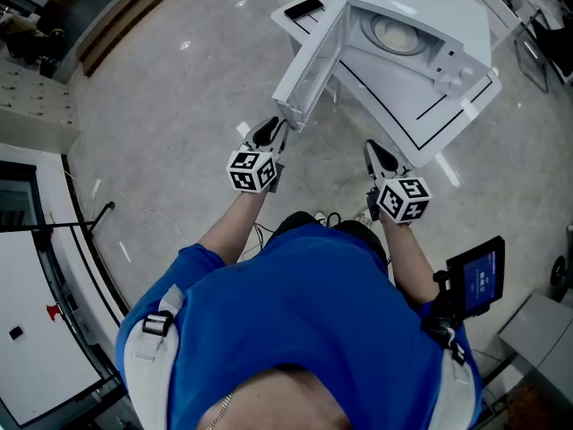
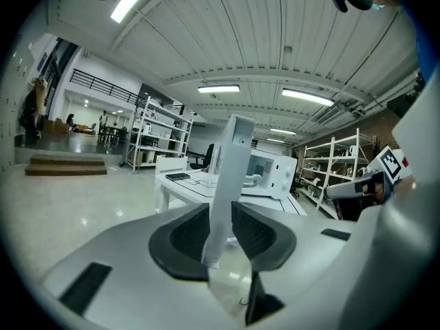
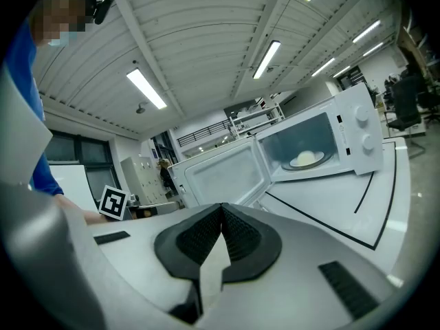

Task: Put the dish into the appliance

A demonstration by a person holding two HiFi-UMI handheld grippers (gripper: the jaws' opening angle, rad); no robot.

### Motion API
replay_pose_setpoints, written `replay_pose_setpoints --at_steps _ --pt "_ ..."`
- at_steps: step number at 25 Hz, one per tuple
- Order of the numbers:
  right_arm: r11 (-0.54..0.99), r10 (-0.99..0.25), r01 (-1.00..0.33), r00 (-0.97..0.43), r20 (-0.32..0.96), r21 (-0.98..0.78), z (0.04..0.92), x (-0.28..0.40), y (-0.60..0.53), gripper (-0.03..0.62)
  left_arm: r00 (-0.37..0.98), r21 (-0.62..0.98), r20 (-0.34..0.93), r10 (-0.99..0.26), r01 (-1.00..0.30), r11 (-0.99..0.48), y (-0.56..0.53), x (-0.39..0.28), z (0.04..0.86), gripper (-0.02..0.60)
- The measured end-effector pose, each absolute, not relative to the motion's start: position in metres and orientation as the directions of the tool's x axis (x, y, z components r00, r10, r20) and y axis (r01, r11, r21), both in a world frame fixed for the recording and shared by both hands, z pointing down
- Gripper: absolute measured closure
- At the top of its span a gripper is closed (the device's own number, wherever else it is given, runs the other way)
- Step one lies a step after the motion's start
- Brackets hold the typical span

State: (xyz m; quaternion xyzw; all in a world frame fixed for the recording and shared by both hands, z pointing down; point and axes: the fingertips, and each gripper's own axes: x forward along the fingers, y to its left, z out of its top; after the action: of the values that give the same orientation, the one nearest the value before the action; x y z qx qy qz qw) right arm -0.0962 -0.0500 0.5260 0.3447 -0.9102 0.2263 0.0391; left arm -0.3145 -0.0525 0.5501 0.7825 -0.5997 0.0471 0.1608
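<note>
Left fingers (image 2: 182, 236) stand apart around the open microwave door (image 2: 230, 177).

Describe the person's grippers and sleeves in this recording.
Both the left gripper and right gripper have pale grey shells, black ribbed pads and a white cube with black square markers. The person wears a blue short-sleeved shirt with white shoulder straps.

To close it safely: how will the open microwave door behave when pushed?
The microwave door looks rigid and thin: it should swing lightly on its hinge, not bend. A hard push may shift the microwave on its smooth table.
</note>
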Motion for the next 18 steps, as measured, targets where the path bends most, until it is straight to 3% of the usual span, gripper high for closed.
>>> replay_pose_setpoints --at_steps 18 --pt "0.571 -0.703 -0.727 -0.673 0.231 -0.381 0.527 -0.066 -0.049 0.592 0.447 0.174 0.270 -0.853 -0.894 -0.414 -0.066 -0.262 0.551 0.491"
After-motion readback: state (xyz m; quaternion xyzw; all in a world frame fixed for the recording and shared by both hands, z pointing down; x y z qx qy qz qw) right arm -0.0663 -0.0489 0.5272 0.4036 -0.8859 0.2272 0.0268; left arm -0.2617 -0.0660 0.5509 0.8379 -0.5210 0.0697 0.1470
